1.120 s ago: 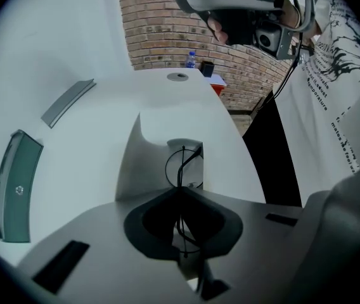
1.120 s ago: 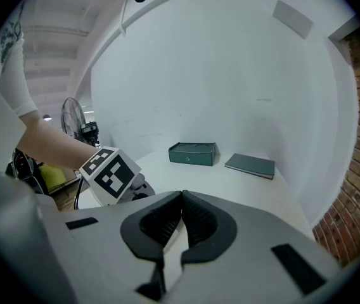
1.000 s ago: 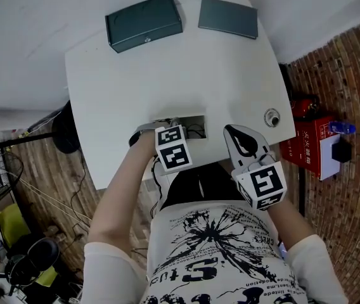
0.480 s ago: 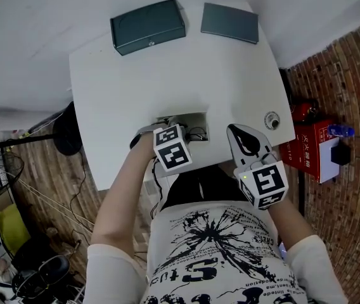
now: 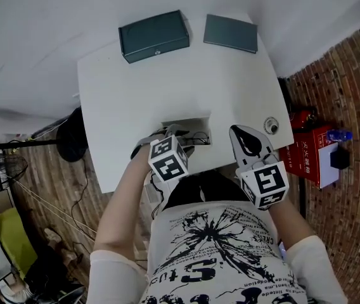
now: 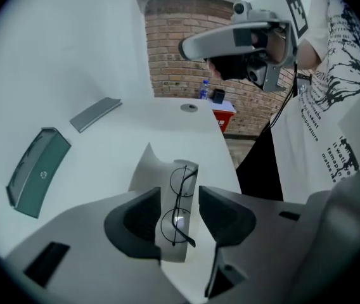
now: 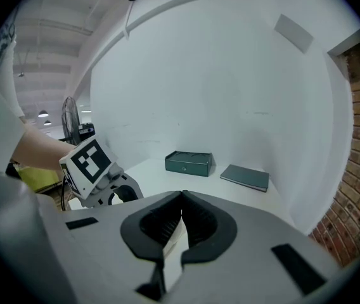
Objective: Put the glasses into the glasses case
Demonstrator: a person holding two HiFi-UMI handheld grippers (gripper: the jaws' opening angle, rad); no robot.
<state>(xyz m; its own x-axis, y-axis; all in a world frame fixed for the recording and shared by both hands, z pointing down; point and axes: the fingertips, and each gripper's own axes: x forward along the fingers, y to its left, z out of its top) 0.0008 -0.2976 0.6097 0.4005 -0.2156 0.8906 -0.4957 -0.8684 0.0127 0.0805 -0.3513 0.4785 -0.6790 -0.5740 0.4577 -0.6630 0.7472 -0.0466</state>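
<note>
Thin round wire glasses [image 6: 174, 222] lie in a grey recess [image 5: 189, 124] cut into the white table's near edge. My left gripper [image 6: 179, 198] hangs just above them. Its jaws have just been opening and now stand apart on either side of the glasses, with neither pad touching them. In the head view this left gripper [image 5: 167, 135] is at the recess, with its marker cube nearest me. A dark green glasses case [image 5: 153, 35] sits shut at the far edge, also seen as the case [image 7: 189, 163]. My right gripper [image 5: 234, 132] rests at the near right with its jaws shut and empty.
A flat dark green slab [image 5: 231, 33] lies right of the case. A small round metal fitting [image 5: 272, 117] sits near the table's right edge. Beside the table on the brick floor are a red box [image 5: 310, 147] on the right and a black round base [image 5: 72, 141] on the left.
The left gripper's marker cube has shifted toward me and tilted as the gripper lifted off the recess. The right gripper has stayed put.
</note>
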